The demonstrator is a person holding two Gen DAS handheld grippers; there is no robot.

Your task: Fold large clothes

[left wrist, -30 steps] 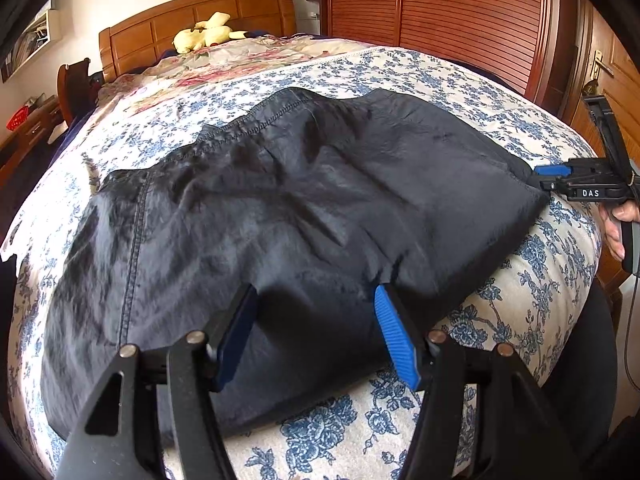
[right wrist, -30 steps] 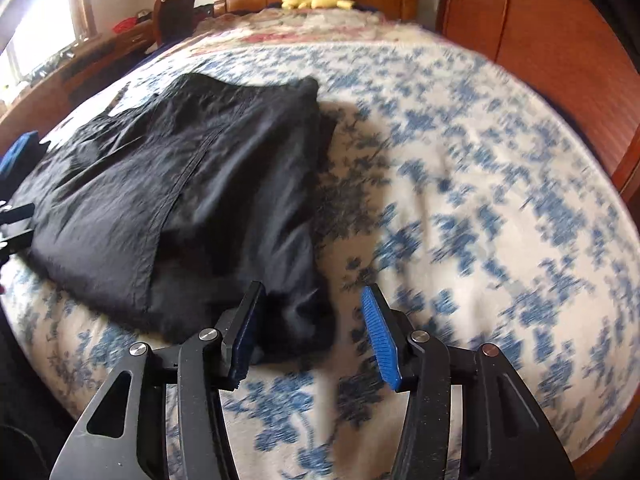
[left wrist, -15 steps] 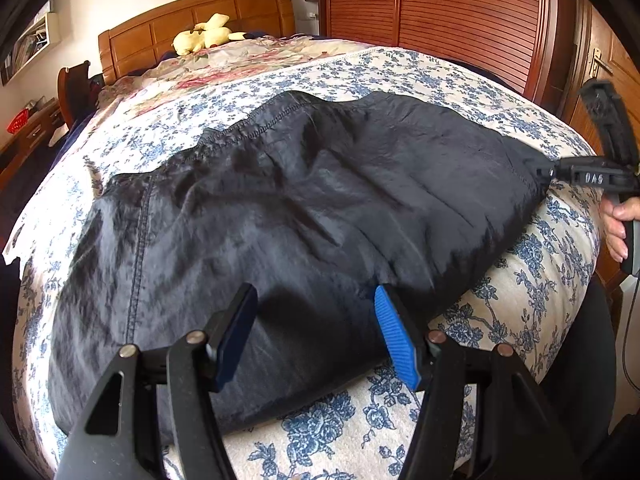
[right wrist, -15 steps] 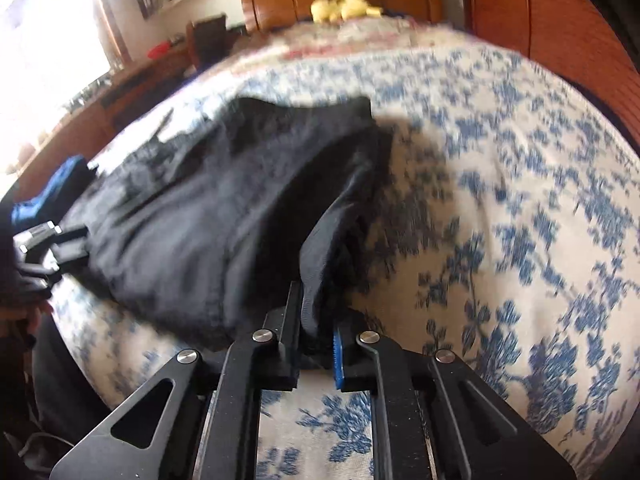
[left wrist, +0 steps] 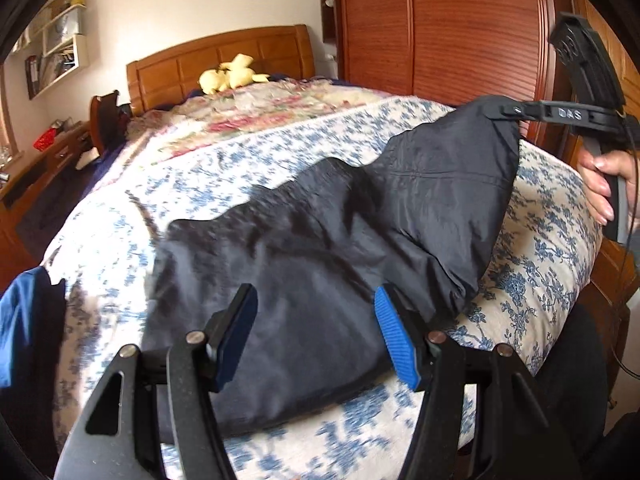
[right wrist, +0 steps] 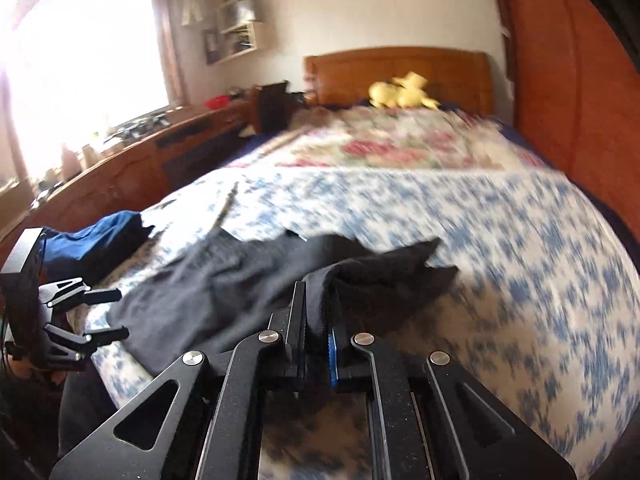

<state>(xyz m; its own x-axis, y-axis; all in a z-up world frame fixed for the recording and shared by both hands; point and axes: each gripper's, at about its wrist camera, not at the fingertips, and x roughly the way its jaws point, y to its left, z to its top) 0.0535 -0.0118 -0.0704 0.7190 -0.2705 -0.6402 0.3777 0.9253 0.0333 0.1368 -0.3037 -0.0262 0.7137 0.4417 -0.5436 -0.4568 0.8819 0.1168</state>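
One dark, thin nylon garment point(left wrist: 320, 264) is lying lengthwise left to right across the near blue-flowered bedspread point(left wrist: 248, 152); right gripper point(right wrist: 317, 320) is pinching its raised right corner, left gripper point(left wrist: 316, 332) is hovering agape.

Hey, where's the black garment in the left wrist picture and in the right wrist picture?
Left wrist view: the black garment fills the centre, its right corner lifted by the right gripper.
Right wrist view: it lies lower centre-left on the bed, one edge pinched in the right gripper.
Shared landmark: the yellow plush toy by the headboard.
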